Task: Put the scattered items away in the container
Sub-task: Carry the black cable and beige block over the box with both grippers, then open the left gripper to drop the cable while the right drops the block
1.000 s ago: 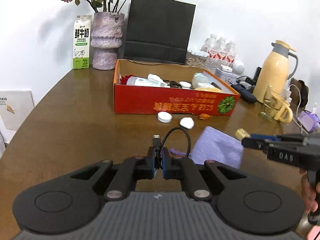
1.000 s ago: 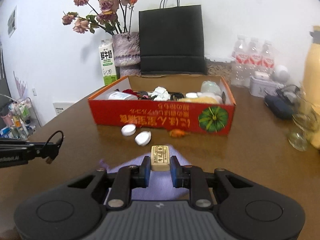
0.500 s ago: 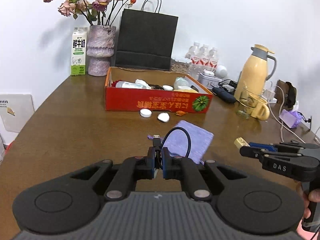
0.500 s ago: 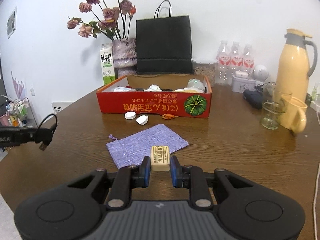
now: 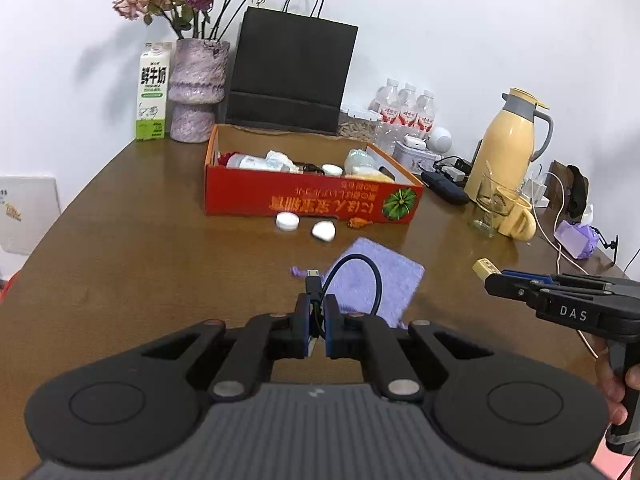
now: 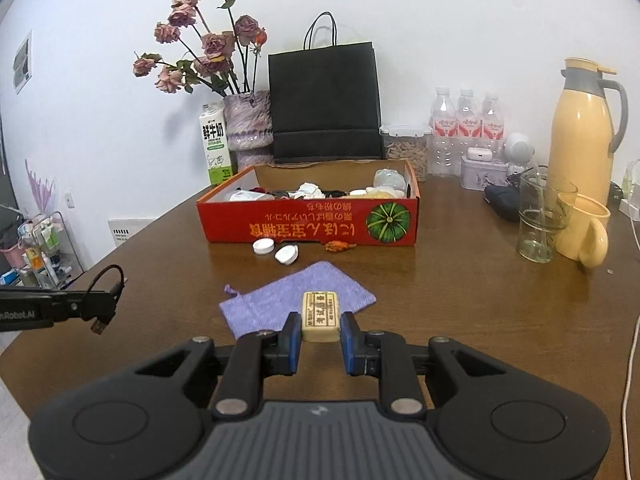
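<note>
Both hands loaded! Left gripper [image 5: 316, 322] is pinched tight on a looped black cable [image 5: 352, 276], right gripper [image 6: 320, 334] clamps a small tan block [image 6: 320, 316] with its jaws barely apart. Ahead of both lies the purple pouch [image 6: 280, 304], then 2 white caps [image 6: 276, 250] and an orange scrap [image 6: 339, 245], loose against the red box [image 6: 312, 224] beyond. Best play: carry high over the front wall, release well inside, 1 hand at a time.
</note>
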{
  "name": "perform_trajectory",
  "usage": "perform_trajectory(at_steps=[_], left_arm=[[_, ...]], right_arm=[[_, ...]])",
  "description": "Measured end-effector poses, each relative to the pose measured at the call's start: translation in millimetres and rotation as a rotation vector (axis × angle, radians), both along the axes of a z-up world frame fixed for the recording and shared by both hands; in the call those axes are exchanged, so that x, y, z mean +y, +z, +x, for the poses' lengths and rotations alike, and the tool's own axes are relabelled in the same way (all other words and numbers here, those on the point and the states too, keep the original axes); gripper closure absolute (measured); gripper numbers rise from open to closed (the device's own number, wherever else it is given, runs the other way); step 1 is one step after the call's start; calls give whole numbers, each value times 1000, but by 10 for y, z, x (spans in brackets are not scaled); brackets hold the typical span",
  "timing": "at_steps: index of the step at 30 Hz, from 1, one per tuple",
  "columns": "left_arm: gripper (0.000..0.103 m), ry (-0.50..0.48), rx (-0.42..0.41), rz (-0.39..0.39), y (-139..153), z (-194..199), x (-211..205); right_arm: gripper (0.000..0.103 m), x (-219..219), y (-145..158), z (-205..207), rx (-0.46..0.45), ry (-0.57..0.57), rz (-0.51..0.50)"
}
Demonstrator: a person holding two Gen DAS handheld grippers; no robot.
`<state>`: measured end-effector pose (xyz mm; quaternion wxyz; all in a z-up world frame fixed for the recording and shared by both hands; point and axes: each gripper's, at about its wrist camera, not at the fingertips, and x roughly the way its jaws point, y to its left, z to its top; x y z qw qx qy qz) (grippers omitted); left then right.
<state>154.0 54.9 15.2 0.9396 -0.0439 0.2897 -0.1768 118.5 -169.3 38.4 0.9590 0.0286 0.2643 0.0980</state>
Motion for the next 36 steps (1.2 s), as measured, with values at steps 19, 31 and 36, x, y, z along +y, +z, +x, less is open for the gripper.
perform_trajectory(at_steps=[19,31,36], left_arm=[[95,-214,179,28,34,2833,-669],[96,-87,162,305,-138,3337,-678],[95,-49,168,331,-193,3438,-565]], right_arm=[[84,163,480,2501,-20,82,-10],[84,434,-6,3418,219,152,52],[83,540,-156,3522,283,133,-5]])
